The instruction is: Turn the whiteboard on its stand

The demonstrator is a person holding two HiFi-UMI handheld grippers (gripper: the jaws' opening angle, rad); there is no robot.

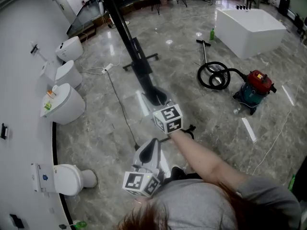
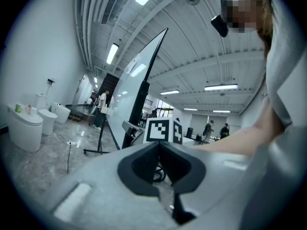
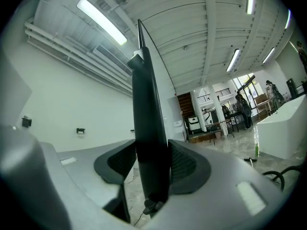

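The whiteboard stands edge-on in the head view, a black bar running from the top down to my right gripper. In the right gripper view its black frame edge fills the gap between the jaws, both pads pressing on it, so the right gripper is shut on the frame. The left gripper hangs lower and closer to the person, apart from the board. Its jaws meet at the tips with nothing held. From the left gripper view I see the board's white face and the right gripper's marker cube.
Several white toilets line the curved wall at left. A red vacuum cleaner with a coiled black hose sits at right, and a white tub lies behind it. A cable trails over the marble floor by the stand's foot.
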